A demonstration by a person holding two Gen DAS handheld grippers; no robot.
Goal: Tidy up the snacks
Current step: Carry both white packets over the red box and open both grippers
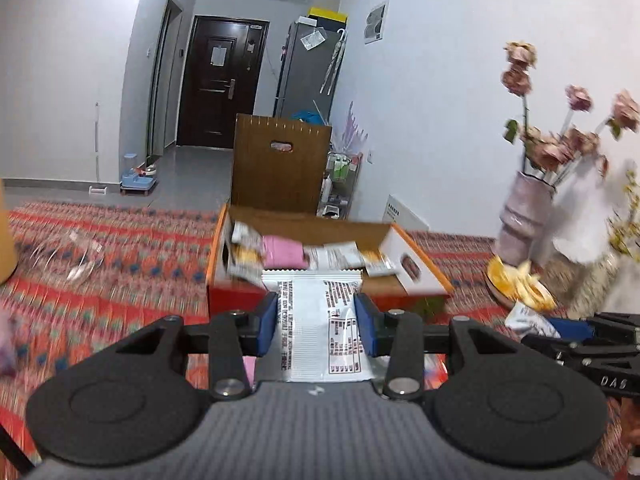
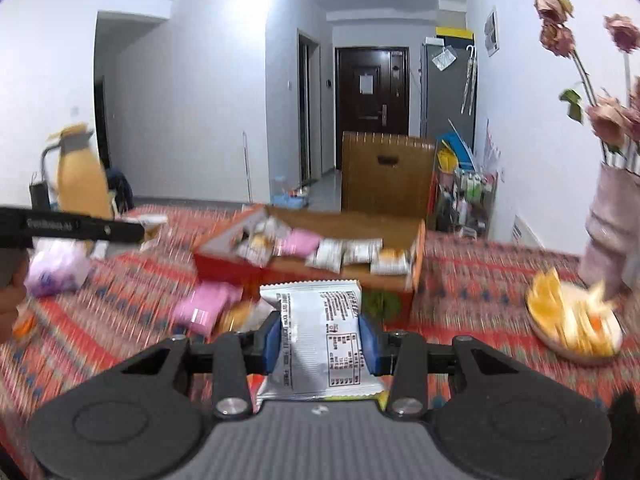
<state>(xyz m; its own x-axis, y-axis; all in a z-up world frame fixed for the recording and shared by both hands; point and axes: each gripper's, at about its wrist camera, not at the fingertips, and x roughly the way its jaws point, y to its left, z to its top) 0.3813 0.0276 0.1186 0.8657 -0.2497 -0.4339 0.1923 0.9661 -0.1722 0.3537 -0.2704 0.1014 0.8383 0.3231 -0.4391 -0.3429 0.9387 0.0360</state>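
Note:
My left gripper (image 1: 316,322) is shut on a white snack packet (image 1: 322,328) with dark red print, held above the patterned tablecloth just in front of the open cardboard box (image 1: 240,296). Several white, pink and yellow packets (image 1: 282,256) lie inside that box. My right gripper (image 2: 319,338) is shut on a second white snack packet (image 2: 320,336), also short of the box (image 2: 404,280). The right gripper's side shows at the right edge of the left wrist view with its packet (image 1: 528,320). Loose pink packets (image 2: 204,306) lie on the cloth left of it.
A plate of orange slices (image 2: 572,320) and a pink vase of dried roses (image 2: 608,236) stand on the right. A clear glass bowl (image 1: 68,256) sits left on the cloth. A brown chair back (image 1: 280,164) rises behind the box. A yellow jug (image 2: 80,172) stands far left.

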